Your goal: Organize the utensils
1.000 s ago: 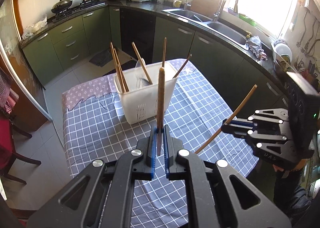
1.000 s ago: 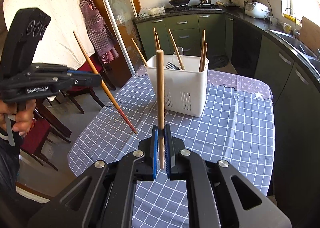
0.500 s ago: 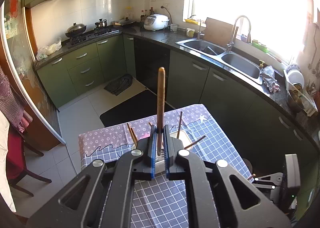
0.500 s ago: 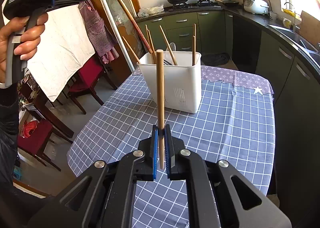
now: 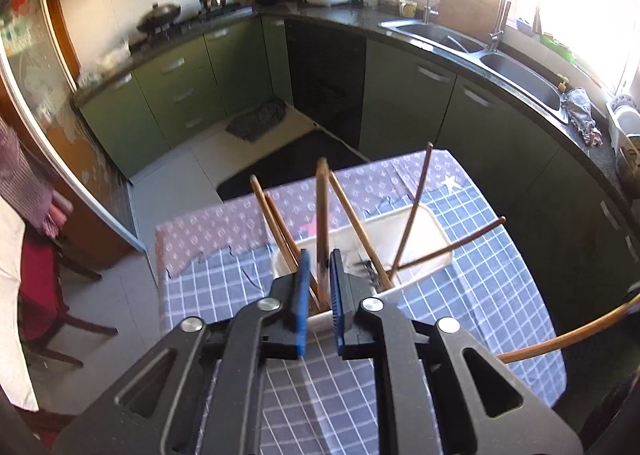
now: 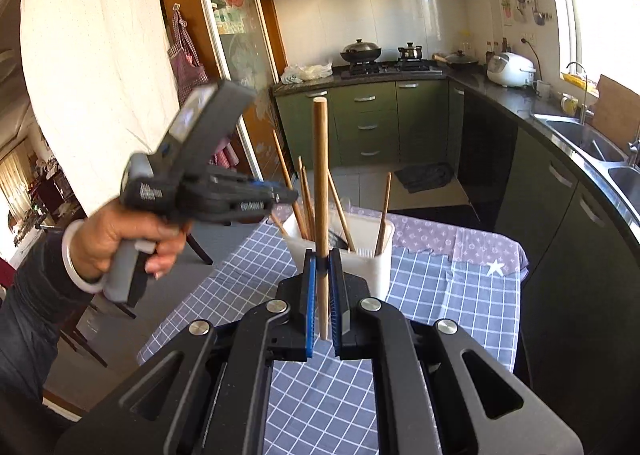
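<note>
Both grippers are built of matte black plastic links joined by round silver screws, with blue ribbed pads (image 6: pixel 308 303) lining the fingers. White lettering is printed along the left gripper (image 6: pixel 276 195). A dark sleeve (image 6: pixel 24 319) and a pale bangle (image 6: pixel 74 267) are worn.

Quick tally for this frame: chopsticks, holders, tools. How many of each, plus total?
Chopstick: 7 (5 in holder, 1 between the opening jaws of left tool, 1 gripped by right tool)
Holder: 1
Tool: 2
Total: 10
</note>
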`<state>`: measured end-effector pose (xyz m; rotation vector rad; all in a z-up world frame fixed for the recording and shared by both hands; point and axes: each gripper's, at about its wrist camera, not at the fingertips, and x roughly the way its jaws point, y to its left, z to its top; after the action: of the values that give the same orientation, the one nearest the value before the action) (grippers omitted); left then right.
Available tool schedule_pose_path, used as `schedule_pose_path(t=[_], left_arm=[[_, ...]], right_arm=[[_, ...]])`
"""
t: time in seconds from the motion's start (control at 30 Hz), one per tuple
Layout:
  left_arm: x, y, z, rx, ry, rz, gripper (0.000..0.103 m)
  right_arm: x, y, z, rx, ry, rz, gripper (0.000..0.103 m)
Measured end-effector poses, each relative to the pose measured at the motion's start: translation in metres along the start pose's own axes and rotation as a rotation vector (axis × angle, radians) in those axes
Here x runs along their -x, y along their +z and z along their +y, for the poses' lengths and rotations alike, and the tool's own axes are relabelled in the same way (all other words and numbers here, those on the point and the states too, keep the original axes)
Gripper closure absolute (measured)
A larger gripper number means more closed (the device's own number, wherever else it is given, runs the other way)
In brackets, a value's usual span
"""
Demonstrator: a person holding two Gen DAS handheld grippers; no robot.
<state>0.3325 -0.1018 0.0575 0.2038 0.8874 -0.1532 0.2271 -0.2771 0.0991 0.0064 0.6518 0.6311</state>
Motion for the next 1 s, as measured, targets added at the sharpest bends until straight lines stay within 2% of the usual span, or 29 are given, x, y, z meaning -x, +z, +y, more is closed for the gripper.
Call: schedule_pose_path(t=[0.03, 0.1, 0.2, 0.33, 0.57, 0.73, 0.8, 0.87, 0.93, 1.0], left_arm=[[0.001, -0.001, 0.0, -0.014, 0.01, -0.018, 0.074], [0.007, -0.006, 0.004, 0.018, -0.035, -0.042, 0.069], [0.021, -0.012, 0.011, 0.051, -0.096, -0.098, 0.068], [0.045, -0.021, 0.018, 0.042, -0.075, -0.2, 0.068], [0.075, -0.051, 0.04, 0.111, -0.164, -0.245, 0.067], [0.09, -0.1, 0.037, 0.14, -0.221, -0.285, 0.055], [0.097, -0.123, 0.029, 0.144, -0.187, -0.335, 0.054], [0.105, -0.146, 0.018, 0.139, -0.131, -0.397, 0.046], [0.11, -0.166, 0.008, 0.14, -0.074, -0.456, 0.029], [0.109, -0.186, -0.005, 0.144, -0.007, -0.494, 0.02]], right_arm=[[0.001, 0.008, 0.0, -0.003, 0.0, -0.014, 0.096], [0.002, 0.022, 0.002, -0.009, 0.001, -0.045, 0.096], [0.003, 0.045, 0.001, -0.022, 0.004, -0.079, 0.096], [-0.006, 0.072, -0.002, -0.043, -0.031, -0.107, 0.096], [-0.05, 0.09, -0.006, -0.04, -0.133, -0.065, 0.096], [-0.088, 0.081, -0.009, -0.04, -0.151, 0.007, 0.096], [-0.099, 0.076, -0.009, -0.035, -0.164, 0.024, 0.096], [-0.109, 0.069, -0.008, -0.021, -0.181, 0.038, 0.096], [-0.118, 0.062, -0.005, -0.006, -0.198, 0.047, 0.096], [-0.126, 0.056, -0.006, 0.0, -0.205, 0.061, 0.096]])
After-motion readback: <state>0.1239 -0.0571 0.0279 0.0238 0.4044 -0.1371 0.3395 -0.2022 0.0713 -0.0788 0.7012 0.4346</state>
